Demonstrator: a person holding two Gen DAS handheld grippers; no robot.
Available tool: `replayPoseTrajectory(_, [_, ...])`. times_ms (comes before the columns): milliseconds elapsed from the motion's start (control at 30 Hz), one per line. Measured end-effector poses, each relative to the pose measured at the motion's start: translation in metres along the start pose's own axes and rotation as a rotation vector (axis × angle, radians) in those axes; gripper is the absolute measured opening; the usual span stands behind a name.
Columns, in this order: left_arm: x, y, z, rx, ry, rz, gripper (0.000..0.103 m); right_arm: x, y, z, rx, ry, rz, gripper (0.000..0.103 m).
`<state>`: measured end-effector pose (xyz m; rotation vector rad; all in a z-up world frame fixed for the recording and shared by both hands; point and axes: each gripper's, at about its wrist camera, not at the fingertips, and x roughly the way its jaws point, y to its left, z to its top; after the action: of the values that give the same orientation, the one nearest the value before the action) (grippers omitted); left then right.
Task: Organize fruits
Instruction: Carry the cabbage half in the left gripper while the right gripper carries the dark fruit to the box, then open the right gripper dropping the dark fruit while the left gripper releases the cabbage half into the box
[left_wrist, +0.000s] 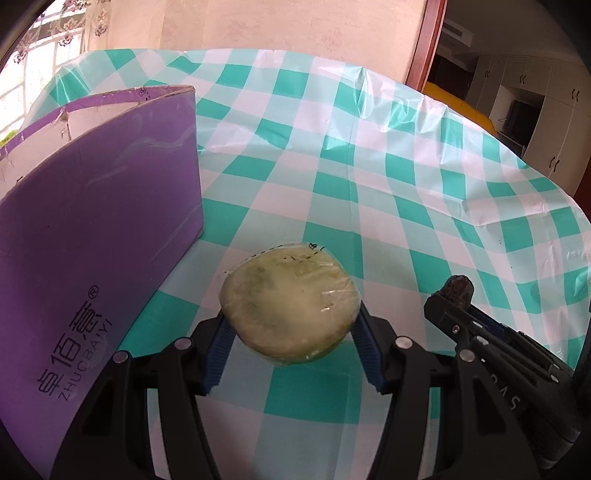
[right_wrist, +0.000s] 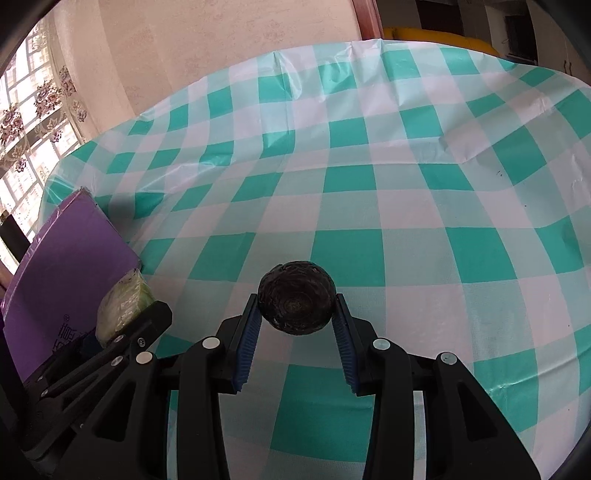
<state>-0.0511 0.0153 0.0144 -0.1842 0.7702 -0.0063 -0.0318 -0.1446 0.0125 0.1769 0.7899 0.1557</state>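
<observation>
Left hand-held gripper (left_wrist: 291, 332) clamps the wrapped pale-green fruit (left_wrist: 290, 306) by its sides, clear of the tabletop (left_wrist: 369, 184). Right hand-held gripper (right_wrist: 297, 325) pinches a dark round fruit (right_wrist: 296, 302). Likely both bound for the purple box (left_wrist: 99, 206), at 9 o'clock; its near wall blocks a low approach.

Box (left_wrist: 99, 206) at left of frame on the tablecloth (left_wrist: 369, 166); wrapped fruit (left_wrist: 290, 299) lower centre, dark fruit (left_wrist: 458, 290) to its right.

Both tools tilt downward side by side: the left tool (left_wrist: 291, 325) clamps a wrapped pale-green fruit half (left_wrist: 290, 299), the right tool (right_wrist: 297, 314) pinches a dark round fruit (right_wrist: 296, 302).
</observation>
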Motion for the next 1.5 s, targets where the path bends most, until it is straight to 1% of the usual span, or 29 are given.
replayPoseTrajectory(100, [-0.010, 0.004, -0.006, 0.005, -0.021, -0.011, 0.059, -0.007, 0.002, -0.006, 0.003, -0.006, 0.015, 0.039])
replayPoseTrajectory(200, [-0.020, 0.006, -0.009, 0.018, -0.058, 0.006, 0.059, -0.015, 0.004, -0.009, -0.005, -0.029, 0.014, 0.039])
replayPoseTrajectory(367, [-0.048, 0.012, -0.007, 0.028, -0.150, 0.037, 0.059, -0.026, 0.001, -0.010, 0.039, -0.071, 0.028, 0.039])
replayPoseTrajectory(533, [-0.094, 0.019, 0.000, 0.042, -0.263, 0.029, 0.059, -0.043, 0.005, -0.001, 0.069, -0.111, 0.085, 0.039])
replayPoseTrajectory(600, [-0.114, 0.024, 0.003, 0.047, -0.303, 0.016, 0.059, -0.053, 0.014, 0.004, 0.060, -0.131, 0.118, 0.039])
replayPoseTrajectory(733, [-0.150, 0.041, 0.010, 0.032, -0.369, 0.041, 0.059, -0.072, 0.046, 0.012, -0.007, -0.171, 0.175, 0.039])
replayPoseTrajectory(867, [-0.180, 0.066, 0.014, 0.016, -0.421, 0.080, 0.060, -0.087, 0.081, 0.014, -0.071, -0.202, 0.224, 0.039])
replayPoseTrajectory(1000, [-0.201, 0.089, 0.012, 0.006, -0.464, 0.147, 0.060, -0.096, 0.115, 0.013, -0.146, -0.224, 0.256, 0.039])
replayPoseTrajectory(1133, [-0.210, 0.119, 0.013, -0.046, -0.469, 0.192, 0.060, -0.100, 0.150, 0.011, -0.230, -0.230, 0.292, 0.039])
replayPoseTrajectory(1233, [-0.210, 0.140, 0.016, -0.081, -0.444, 0.220, 0.060, -0.101, 0.176, 0.011, -0.288, -0.229, 0.327, 0.039])
replayPoseTrajectory(1367, [-0.204, 0.165, 0.017, -0.107, -0.376, 0.252, 0.060, -0.101, 0.210, 0.013, -0.376, -0.218, 0.367, 0.039])
replayPoseTrajectory(1433, [-0.200, 0.179, 0.017, -0.117, -0.339, 0.271, 0.060, -0.098, 0.227, 0.012, -0.424, -0.198, 0.381, 0.039])
replayPoseTrajectory(1500, [-0.195, 0.192, 0.018, -0.130, -0.302, 0.299, 0.060, -0.091, 0.242, 0.011, -0.476, -0.163, 0.378, 0.039])
